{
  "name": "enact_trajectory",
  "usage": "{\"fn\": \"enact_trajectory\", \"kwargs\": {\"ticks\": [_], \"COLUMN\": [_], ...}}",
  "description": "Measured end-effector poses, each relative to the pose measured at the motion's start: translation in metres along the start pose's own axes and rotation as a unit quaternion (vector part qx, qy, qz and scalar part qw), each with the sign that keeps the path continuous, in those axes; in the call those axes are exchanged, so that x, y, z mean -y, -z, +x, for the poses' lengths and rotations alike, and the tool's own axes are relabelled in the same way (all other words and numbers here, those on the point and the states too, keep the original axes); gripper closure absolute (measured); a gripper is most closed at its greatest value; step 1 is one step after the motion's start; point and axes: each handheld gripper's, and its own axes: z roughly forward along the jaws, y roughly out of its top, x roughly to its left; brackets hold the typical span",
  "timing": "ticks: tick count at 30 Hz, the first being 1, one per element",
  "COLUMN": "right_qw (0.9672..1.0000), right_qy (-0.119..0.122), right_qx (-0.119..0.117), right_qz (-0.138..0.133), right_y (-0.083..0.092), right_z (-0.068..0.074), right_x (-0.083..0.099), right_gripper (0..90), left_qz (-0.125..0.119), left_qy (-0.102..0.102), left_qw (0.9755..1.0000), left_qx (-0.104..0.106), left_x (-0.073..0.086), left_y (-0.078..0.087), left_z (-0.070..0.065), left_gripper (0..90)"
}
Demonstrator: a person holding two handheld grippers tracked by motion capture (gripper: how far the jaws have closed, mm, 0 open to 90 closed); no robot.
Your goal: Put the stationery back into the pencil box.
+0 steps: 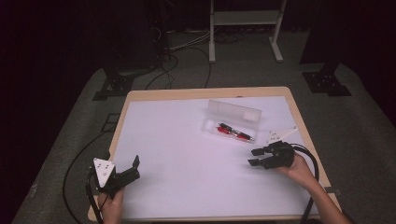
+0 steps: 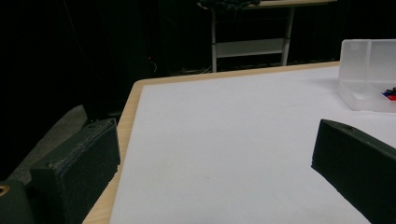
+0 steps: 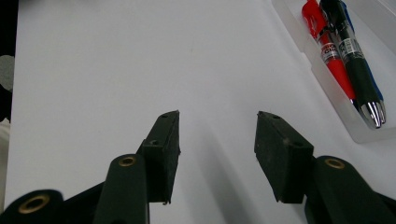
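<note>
A clear plastic pencil case [image 1: 232, 122] lies open on the white table top, right of centre, its lid tilted up behind it. Inside rest a red pen [image 3: 330, 53] and a black pen [image 3: 356, 60] side by side; a bit of blue peeks from under the black one. My right gripper [image 1: 255, 157] hovers just in front of the case, open and empty, its jaws [image 3: 218, 135] pointing across the bare table beside the case. My left gripper [image 1: 134, 169] rests near the table's front left corner, open wide, with the case [image 2: 369, 74] far off at its right.
The white mat [image 1: 187, 154] covers a wooden table [image 1: 201, 92]. Cables trail from both grippers over the front edge. Beyond the table stand a white metal frame [image 1: 245, 28] and black stands [image 1: 116, 79] on a grey floor.
</note>
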Motion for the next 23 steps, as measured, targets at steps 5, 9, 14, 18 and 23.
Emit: {"fn": "enact_trajectory", "kwargs": {"ticks": [5,9,14,18,23], "right_qw": [1.0,1.0,1.0,0.9999,0.9999], "right_qy": [-0.005,-0.003,-0.004,-0.004,0.002], "right_qx": [0.002,0.002,0.0,-0.002,0.002], "right_qz": [-0.005,-0.007,-0.008,-0.013,-0.017], "right_y": [0.002,0.002,0.002,0.003,0.006], "right_z": [0.003,0.006,0.011,0.016,0.021], "right_x": [0.006,0.011,0.017,0.021,0.021], "right_gripper": [48.3,48.3,47.9,46.9,45.0], "left_qz": [0.0,-0.002,-0.003,-0.001,-0.003], "left_qy": [0.0,0.002,0.001,-0.001,-0.002], "left_qw": [1.0,1.0,1.0,1.0,1.0], "left_qx": [0.0,-0.001,-0.002,-0.002,-0.003], "left_x": [0.0,0.0,0.0,0.0,-0.001], "left_y": [0.0,0.0,0.0,0.0,0.0], "left_z": [0.0,0.0,0.0,-0.001,-0.001], "left_gripper": [0.4,0.4,0.4,0.4,0.4]}}
